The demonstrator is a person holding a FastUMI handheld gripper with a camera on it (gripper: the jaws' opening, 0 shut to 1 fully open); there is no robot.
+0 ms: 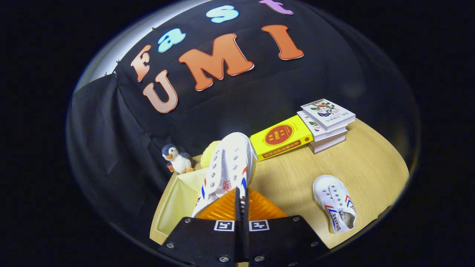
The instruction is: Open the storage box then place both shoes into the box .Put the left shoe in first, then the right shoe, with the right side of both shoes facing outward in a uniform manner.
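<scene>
Shoes: two, both white with red and blue side stripes. One shoe is clamped in the gripper; the two orange ribbed fingers are drawn almost together with the shoe's rear edge pinched between them, toe pointing away from the gripper. This shoe hangs over the near corner of the storage box, a pale yellow open container just to the left of the fingers. The second shoe lies flat on the wooden table, well to the right of the box, opening upward.

Books: four counted. One yellow book lies beyond the box to its right; a stack of three books touches its far end.

Soft toys: one penguin stands just beyond the box's far left corner. A yellow rounded object sits beside it, mostly hidden behind the held shoe; its nature cannot be determined.

Obscured: the heel of the held shoe is covered by the fingers. The box's right wall and most of its interior are hidden by the shoe and gripper; its near edge is cut off.
</scene>
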